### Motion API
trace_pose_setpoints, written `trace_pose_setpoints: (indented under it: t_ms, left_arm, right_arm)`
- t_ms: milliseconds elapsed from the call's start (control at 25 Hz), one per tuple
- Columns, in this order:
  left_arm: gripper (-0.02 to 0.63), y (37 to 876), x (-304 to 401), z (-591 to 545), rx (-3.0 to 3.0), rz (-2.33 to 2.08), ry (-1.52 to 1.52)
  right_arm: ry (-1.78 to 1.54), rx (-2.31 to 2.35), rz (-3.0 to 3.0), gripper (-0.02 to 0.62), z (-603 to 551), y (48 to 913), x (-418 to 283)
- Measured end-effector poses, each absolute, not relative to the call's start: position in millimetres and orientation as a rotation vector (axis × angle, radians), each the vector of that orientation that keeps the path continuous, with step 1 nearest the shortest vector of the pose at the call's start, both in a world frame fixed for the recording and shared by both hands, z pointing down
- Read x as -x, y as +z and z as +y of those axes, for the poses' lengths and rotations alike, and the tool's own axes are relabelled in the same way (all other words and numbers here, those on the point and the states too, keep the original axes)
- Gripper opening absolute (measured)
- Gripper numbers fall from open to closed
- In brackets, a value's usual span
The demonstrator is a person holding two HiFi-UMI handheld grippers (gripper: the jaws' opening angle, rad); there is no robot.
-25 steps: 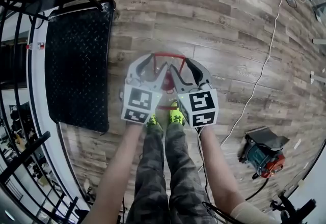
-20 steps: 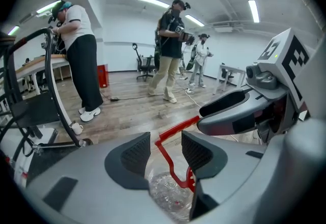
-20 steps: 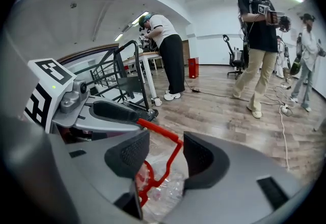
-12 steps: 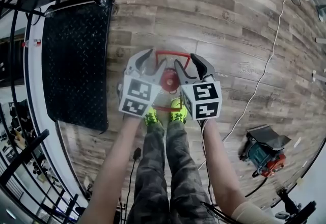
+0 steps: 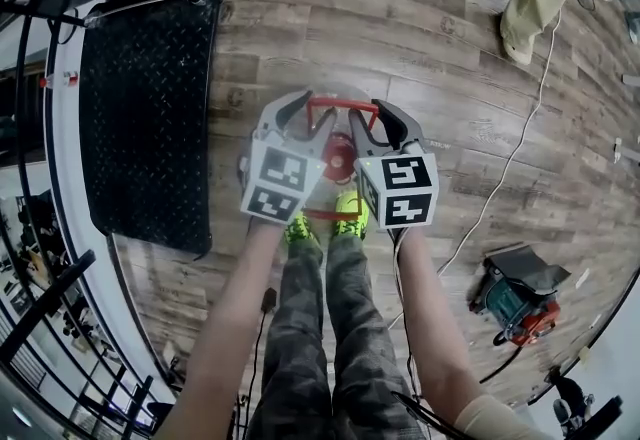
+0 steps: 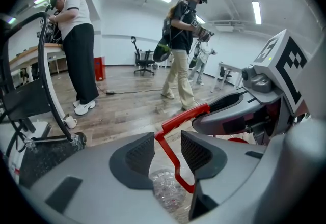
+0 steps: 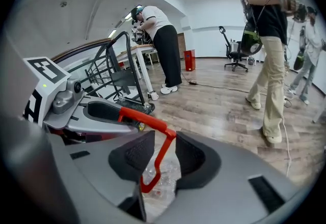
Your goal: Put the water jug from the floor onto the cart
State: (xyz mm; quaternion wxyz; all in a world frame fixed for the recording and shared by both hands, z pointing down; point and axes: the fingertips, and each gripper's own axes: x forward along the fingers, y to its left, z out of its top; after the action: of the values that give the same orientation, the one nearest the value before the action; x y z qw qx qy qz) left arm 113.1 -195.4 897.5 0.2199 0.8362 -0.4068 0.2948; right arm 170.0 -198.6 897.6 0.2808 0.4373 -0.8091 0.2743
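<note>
Head view: the clear plastic water jug [image 5: 338, 156] with a red cap is standing upright on the brown wood-plank floor [image 5: 450, 58], directly in front of the wearer's yellow-green shoes [image 5: 350, 221]. Its red bail handle [image 5: 340, 104] is standing up over the cap.

The left gripper [image 5: 305, 123] and the right gripper [image 5: 375, 128] are flanking the handle, one at each end.

Left gripper view: the jaws are standing apart. One red upright of the handle is passing between the pads [image 6: 196, 151], with a gap visible beside it; no squeeze seen.

Right gripper view: the jaws are closing. The other red upright is sitting between them, with a gap showing on the left side, so nothing is clamped yet.

The cart's black diamond-plate deck [image 5: 150, 108] is lying near the jug, to its left in the head view, and is not touching it.

A white cable [image 5: 500, 178] is running across the floor to the right.
</note>
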Motion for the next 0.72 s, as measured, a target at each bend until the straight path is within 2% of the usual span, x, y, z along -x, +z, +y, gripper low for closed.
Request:
trace_pose_setpoints:
  t_ms: [160,240,400,720]
  left_arm:
    - [0.156,895.0,-110.4,-193.9,-2.304,-1.150,0.790]
    - [0.117,892.3,-109.5,-195.0,-2.305,-1.159,0.783]
    - [0.098,886.4,-107.8,-194.8,-2.298,-1.180,0.754]
    - [0.089,870.9,-106.0,-177.1,-2.327,-1.227,0.776]
  right_arm:
    - [0.730,-1.194,-2.169,0.098,-197.9,895.8,-171.6]
    - [0.743,-1.205,-2.173,0.092,-197.3,894.8,-174.7]
    - [0.773,-1.228,-2.202,0.080,-194.3,888.2,-174.3]
    - [0.772,-1.201,-2.241,0.061,-174.7,873.9,-173.1]
